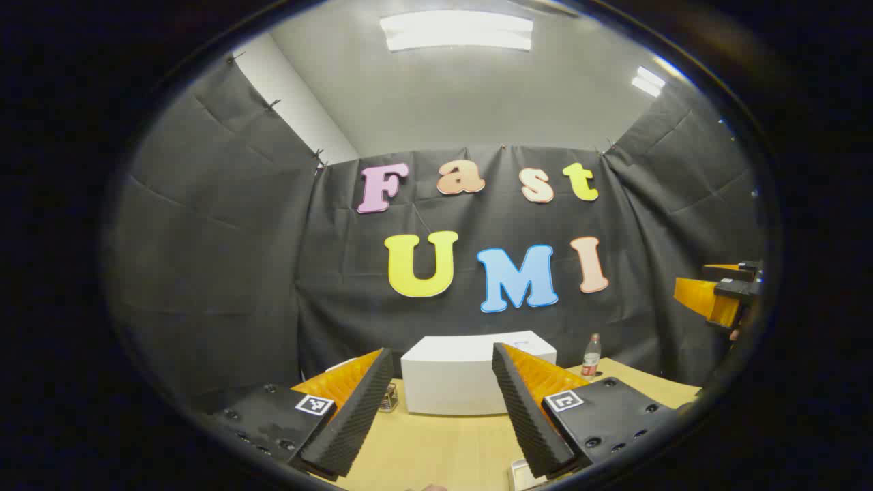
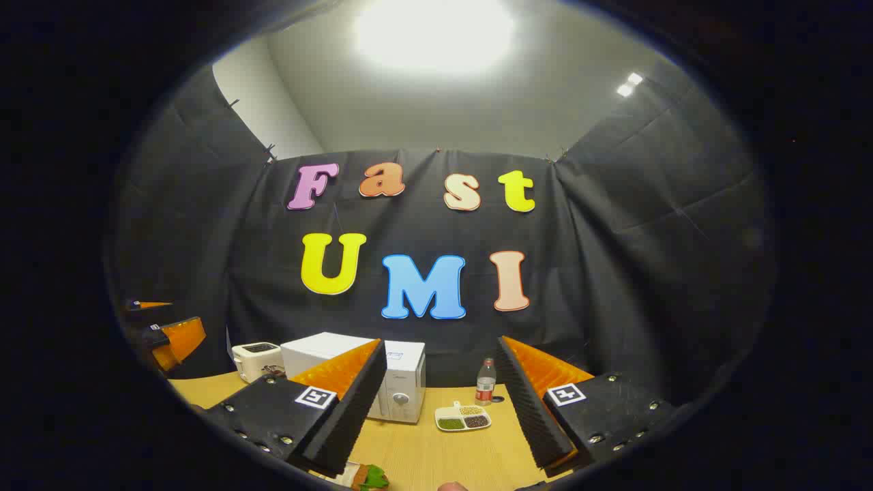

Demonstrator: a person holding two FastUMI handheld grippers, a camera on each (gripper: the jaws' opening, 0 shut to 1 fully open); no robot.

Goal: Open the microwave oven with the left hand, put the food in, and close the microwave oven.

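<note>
Black cloth (image 2: pixel 614 273) hangs in folds across the back and both sides of the booth. A white wall (image 1: pixel 293 116) shows above it at left. 2 ceiling lights (image 1: pixel 455 31) glow overhead. Down below, a wooden table (image 2: pixel 470 457).

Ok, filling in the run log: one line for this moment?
microwave shut | left gripper open, empty | right gripper open, empty | food tray on table

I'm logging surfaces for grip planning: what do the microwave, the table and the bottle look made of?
Microwave: smooth white casing, probably painted metal or plastic; the look leaves it open. Table: light wood or wood-look laminate, with fine straight grain lines and a matte finish. Bottle: clear, likely plastic, since the wall shows through it.
</note>
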